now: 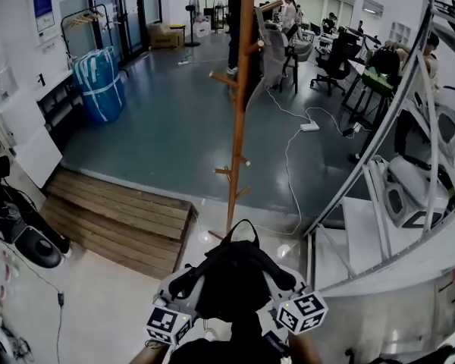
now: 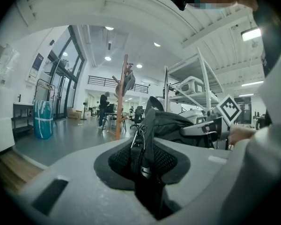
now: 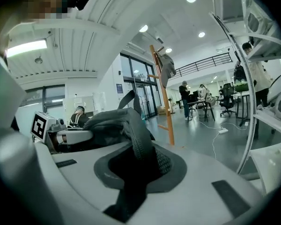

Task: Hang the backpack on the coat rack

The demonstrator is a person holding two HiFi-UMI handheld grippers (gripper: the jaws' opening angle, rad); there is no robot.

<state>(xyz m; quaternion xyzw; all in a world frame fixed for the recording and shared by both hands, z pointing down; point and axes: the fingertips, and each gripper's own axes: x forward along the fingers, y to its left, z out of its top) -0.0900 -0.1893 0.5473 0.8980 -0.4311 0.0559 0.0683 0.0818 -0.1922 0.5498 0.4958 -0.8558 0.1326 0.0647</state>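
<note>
The black backpack [image 1: 231, 275] hangs between my two grippers at the bottom of the head view, just short of the foot of the wooden coat rack [image 1: 239, 112]. My left gripper [image 1: 183, 282] is shut on a mesh-backed strap [image 2: 141, 146] with zipper pulls. My right gripper [image 1: 283, 279] is shut on a padded shoulder strap [image 3: 139, 142]. The backpack's top loop [image 1: 243, 227] points toward the pole. A grey garment [image 3: 167, 67] hangs from the rack's upper pegs. In the gripper views the coat rack [image 2: 118, 104] stands ahead, beyond the backpack's bulk [image 2: 178, 125].
A wooden pallet platform [image 1: 114, 218] lies to the left of the rack's base. A blue wrapped bundle [image 1: 98, 82] stands at the far left. A white cable with a power strip [image 1: 309, 127] crosses the floor. A metal shelving frame [image 1: 379, 173] rises at the right. People and office chairs [image 1: 334, 55] are at the back.
</note>
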